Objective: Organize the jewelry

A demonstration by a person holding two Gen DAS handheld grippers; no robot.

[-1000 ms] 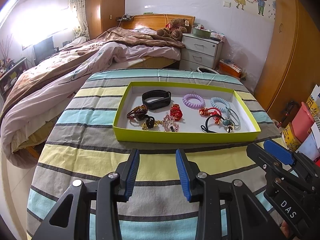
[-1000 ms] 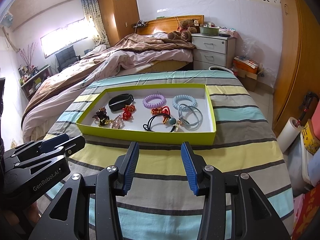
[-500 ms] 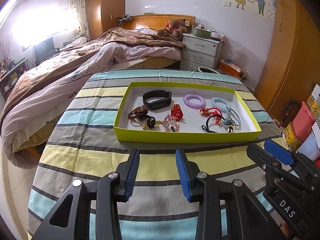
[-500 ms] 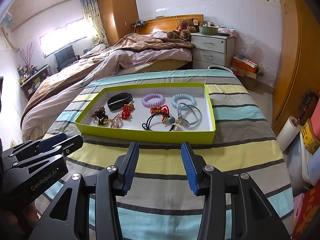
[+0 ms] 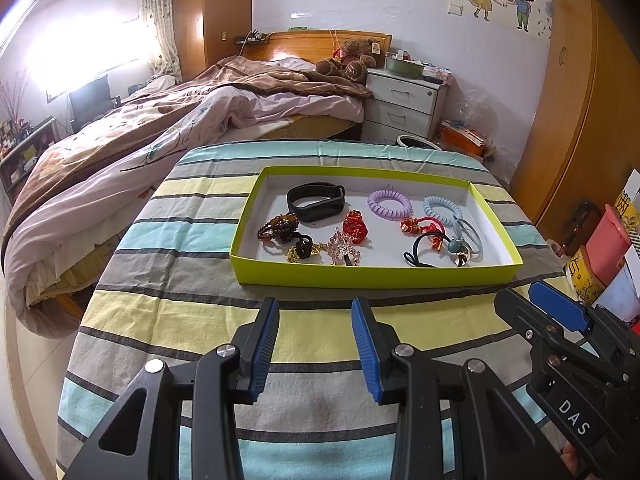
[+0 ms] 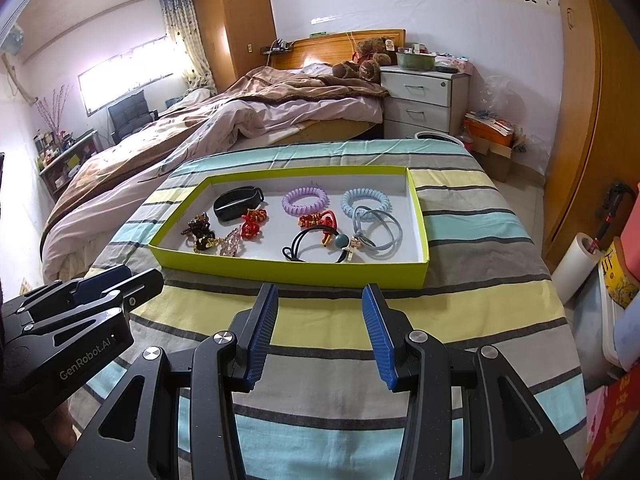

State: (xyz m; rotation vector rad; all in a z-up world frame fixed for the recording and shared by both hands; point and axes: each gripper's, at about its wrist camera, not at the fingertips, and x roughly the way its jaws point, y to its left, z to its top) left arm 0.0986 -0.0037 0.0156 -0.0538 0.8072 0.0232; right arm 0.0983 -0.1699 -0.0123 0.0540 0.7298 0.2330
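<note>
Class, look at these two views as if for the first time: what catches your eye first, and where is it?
A lime-green tray sits mid-table on a striped cloth, holding a black band at the back left and purple and blue coil ties at the back right. Both grippers, left and right, hover in front, jaws open and empty.

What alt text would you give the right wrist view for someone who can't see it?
A shallow lime-green tray on a striped tablecloth holds a black wristband, purple and blue coil hair ties, red knots and beaded pieces. The right gripper hangs before it, jaws open and empty; the left gripper shows at lower left.
</note>
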